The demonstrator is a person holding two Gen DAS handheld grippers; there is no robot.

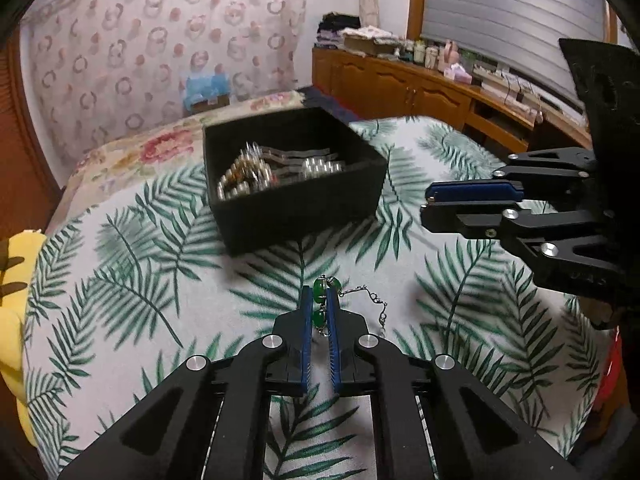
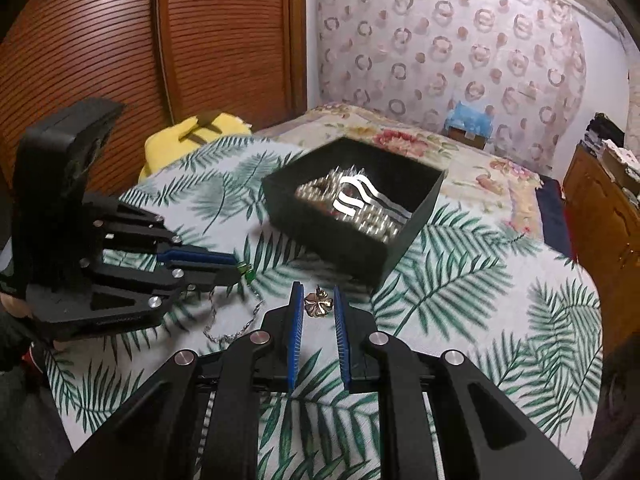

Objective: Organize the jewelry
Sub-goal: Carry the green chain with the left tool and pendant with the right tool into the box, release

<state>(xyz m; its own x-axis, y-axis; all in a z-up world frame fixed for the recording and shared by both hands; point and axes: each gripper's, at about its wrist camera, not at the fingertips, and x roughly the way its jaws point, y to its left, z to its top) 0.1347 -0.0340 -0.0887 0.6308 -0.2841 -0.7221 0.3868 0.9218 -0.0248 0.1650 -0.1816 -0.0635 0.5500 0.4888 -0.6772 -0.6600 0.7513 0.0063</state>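
Observation:
My left gripper (image 1: pixel 319 293) is shut on a green-bead bracelet (image 1: pixel 320 307); its silver chain (image 1: pixel 372 304) trails off to the right. The same gripper shows at the left of the right wrist view (image 2: pixel 236 267), with green beads (image 2: pixel 246 270) at its tips and the chain (image 2: pixel 236 326) hanging to the cloth. My right gripper (image 2: pixel 316 293) is open around a small gold flower earring (image 2: pixel 317 304) lying on the leaf-print cloth (image 2: pixel 460 300). It also shows at the right of the left wrist view (image 1: pixel 426 204). A black box (image 1: pixel 296 172) with silver jewelry (image 1: pixel 260 172) stands behind; it also shows in the right wrist view (image 2: pixel 352 208).
A yellow cloth (image 2: pixel 188 140) lies at the bed's far left edge. A wooden cabinet (image 1: pixel 420 88) with clutter stands at the right. A wooden sliding door (image 2: pixel 140 40) is at the left. A blue item (image 2: pixel 470 118) sits by the patterned wall.

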